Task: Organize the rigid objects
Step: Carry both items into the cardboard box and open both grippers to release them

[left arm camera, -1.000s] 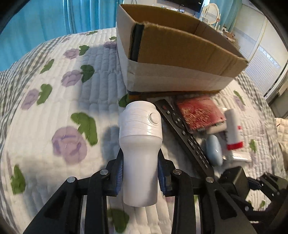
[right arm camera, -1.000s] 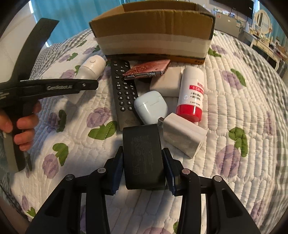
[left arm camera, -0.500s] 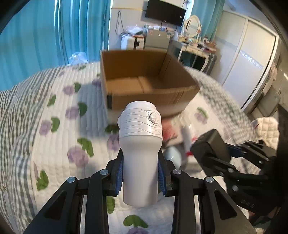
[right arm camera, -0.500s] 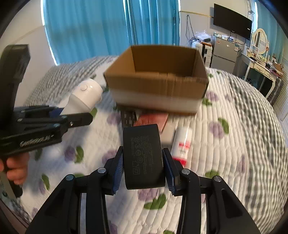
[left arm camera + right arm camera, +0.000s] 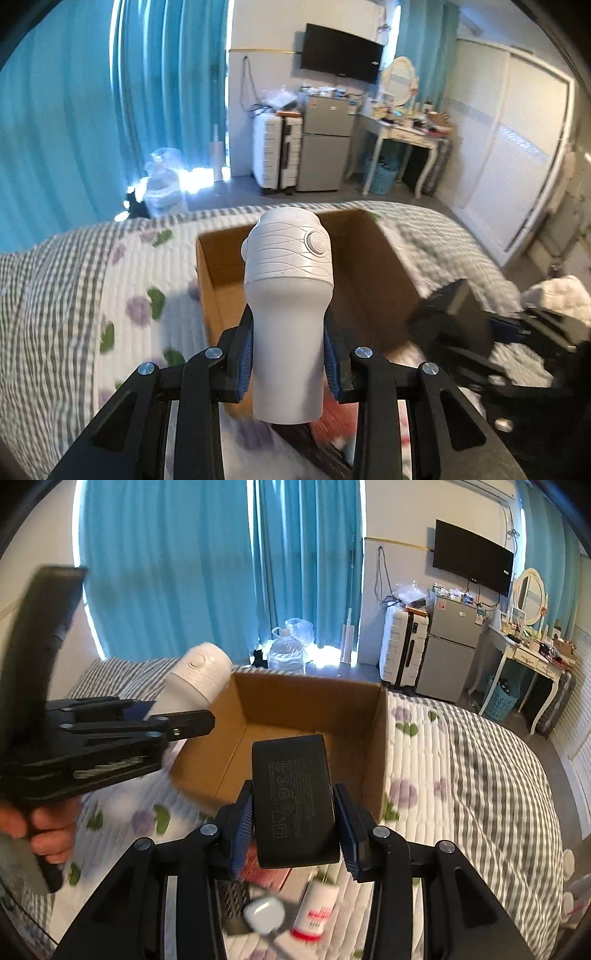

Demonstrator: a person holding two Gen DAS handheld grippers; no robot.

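Both tongs loaded above the open cardboard box [image 5: 295, 716]

Left tongs [image 5: 288, 354] clamp an upright white device [image 5: 288, 295]; right tongs [image 5: 291, 834] clamp a black adapter [image 5: 293, 797]. The box lies ahead and below on the bed [image 5: 461, 775].

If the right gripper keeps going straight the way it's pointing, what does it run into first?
Most likely the cardboard box. The right gripper, shut on the black adapter, aims down into its open top, probably reaching the inside floor or far wall first; depth is unclear.
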